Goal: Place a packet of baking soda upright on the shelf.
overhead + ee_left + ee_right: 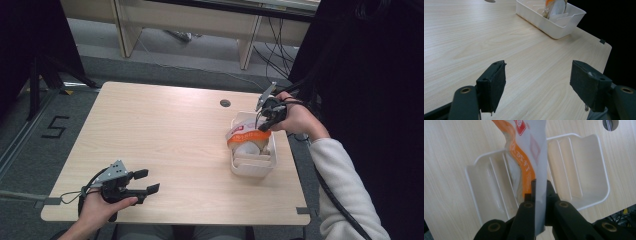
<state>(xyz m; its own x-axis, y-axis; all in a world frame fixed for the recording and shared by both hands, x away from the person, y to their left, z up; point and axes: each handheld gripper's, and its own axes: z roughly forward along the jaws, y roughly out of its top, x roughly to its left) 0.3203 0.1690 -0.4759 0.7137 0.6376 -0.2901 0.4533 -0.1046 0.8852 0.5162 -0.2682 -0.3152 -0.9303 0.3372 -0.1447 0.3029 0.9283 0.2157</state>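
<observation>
Currently your right gripper (539, 192) is pinching the thin, limp, likely slippery packet (529, 155) by its edge over the white tray (599, 170), while your left gripper (539, 85) is idling with jaws apart.

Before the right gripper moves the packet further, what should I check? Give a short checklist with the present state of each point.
1. Right gripper shut on the packet: ok.
2. Packet over the white bin: ok.
3. Left gripper open, away from the bin: ok.
4. Bin flat on the table: ok.
5. Grip strong enough, only the edge is pinched: cannot tell.
</observation>
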